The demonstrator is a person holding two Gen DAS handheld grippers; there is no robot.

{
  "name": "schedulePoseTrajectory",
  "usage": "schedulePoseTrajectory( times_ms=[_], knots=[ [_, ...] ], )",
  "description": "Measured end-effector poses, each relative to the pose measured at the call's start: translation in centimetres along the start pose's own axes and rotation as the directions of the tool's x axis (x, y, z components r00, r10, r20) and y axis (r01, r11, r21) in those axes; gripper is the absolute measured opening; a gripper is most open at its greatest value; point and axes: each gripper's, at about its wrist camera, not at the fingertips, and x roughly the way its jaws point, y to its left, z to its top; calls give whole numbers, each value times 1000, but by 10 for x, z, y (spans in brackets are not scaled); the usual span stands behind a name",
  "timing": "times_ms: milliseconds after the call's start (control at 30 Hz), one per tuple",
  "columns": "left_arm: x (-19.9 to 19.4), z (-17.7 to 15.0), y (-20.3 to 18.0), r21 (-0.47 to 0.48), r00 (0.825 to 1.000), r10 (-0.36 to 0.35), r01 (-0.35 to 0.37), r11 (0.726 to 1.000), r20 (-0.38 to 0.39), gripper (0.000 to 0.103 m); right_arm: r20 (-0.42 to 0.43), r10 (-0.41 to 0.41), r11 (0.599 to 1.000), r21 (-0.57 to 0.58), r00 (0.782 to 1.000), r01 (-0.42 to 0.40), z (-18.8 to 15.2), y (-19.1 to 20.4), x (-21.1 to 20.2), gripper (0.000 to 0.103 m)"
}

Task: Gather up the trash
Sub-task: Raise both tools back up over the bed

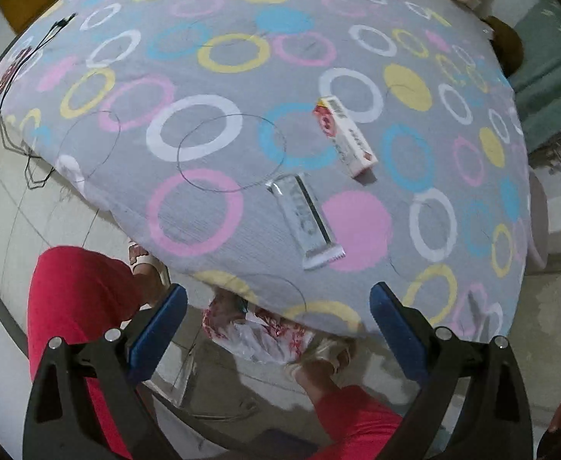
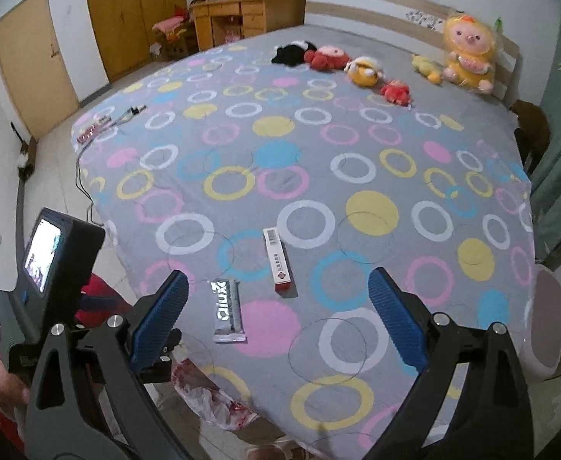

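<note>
Left wrist view, left gripper [image 1: 278,316] released above plastic bag [image 1: 257,335] on floor, contents unclear, silver wrapper [image 1: 305,218] and small box [image 1: 343,136] on bedspread [image 1: 203,76], right gripper [image 2: 276,308] released, only right view showing plush toys [image 2: 468,55].

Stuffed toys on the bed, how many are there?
6, all near the headboard: black toy, red toy, orange-white toy, small red toy, yellow toy, big yellow doll. Others may be hidden.

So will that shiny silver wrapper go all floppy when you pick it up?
Probably. The shiny silver wrapper lies flat on the bedsheet and looks thin, so it may bend and crinkle. Its glossy film may be slippery, and it is likely very light.
</note>
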Motion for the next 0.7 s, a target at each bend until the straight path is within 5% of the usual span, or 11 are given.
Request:
schedulePoseTrajectory(
  times_ms=[400, 700],
  knots=[
    [45, 22, 12, -177, 998, -8, -2, 984, -55, 94, -94, 38, 999, -28, 995, -40, 19, -9, 68, 92],
    [77, 32, -2, -180, 996, 3, -19, 984, -88, 94, -177, 76, 995, -45, 981, -86, 22, -12, 121, 92]
  ],
)
